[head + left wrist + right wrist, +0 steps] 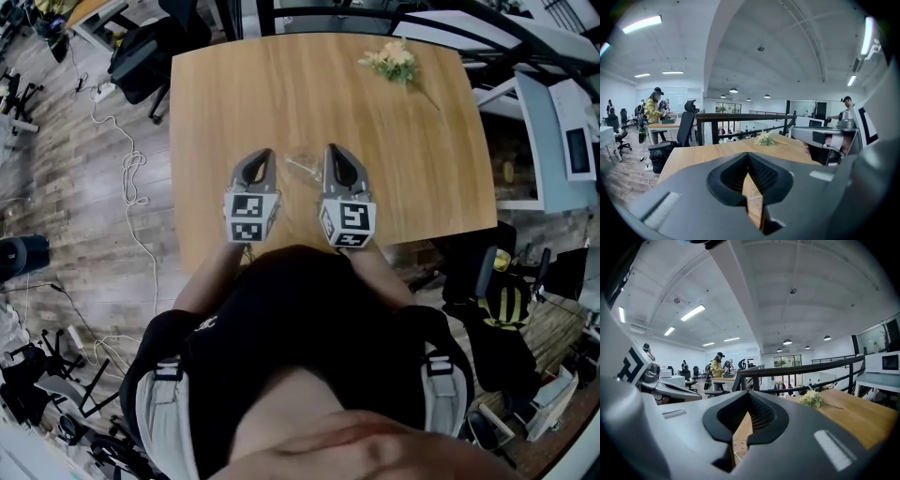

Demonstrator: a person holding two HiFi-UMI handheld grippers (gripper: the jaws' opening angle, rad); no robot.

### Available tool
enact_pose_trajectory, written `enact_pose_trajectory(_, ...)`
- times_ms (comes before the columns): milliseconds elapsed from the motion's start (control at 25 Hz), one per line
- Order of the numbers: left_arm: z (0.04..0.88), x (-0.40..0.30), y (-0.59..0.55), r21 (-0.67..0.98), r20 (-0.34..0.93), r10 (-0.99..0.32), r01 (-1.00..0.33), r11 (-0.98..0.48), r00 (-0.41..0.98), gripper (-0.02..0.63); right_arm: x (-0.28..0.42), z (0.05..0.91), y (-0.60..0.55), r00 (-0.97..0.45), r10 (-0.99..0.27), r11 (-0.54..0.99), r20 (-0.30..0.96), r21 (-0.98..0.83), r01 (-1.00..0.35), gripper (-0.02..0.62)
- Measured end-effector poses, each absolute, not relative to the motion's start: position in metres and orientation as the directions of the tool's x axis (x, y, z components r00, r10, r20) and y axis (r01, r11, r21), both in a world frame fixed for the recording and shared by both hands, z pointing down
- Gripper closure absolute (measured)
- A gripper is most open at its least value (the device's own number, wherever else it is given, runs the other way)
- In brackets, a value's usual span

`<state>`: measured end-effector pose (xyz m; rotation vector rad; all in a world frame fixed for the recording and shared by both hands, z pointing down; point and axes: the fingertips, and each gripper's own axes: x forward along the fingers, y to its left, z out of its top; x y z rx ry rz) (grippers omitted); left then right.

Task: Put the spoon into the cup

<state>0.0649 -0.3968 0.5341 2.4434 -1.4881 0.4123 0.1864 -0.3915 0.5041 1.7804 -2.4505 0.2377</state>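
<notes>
Clear cup, faint and blurred, on the wooden table towards its near edge. Thin pale spoon slants at the cup's near side; whether they touch cannot be told.

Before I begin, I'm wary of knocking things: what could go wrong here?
The faint clear item, likely the cup, sits close between the left gripper and right gripper on the table; a bump could tip it. Both grippers' jaws are together, so they must open before grasping.

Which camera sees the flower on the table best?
The head view: the flower lies whole, stem and all, near the far edge of the table. Both gripper views show it only small and side-on.
</notes>
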Motion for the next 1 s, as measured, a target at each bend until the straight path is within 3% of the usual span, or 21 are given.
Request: enact_pose_trajectory(1000, 0.531, 0.057, -0.395, 0.086, 0.349, -0.835, -0.902, -0.423, 0.425, 0.594, 0.188, 0.521, -0.384, -0.318, -0.922, 0.301, 0.220, -0.108, -0.947, 0.597)
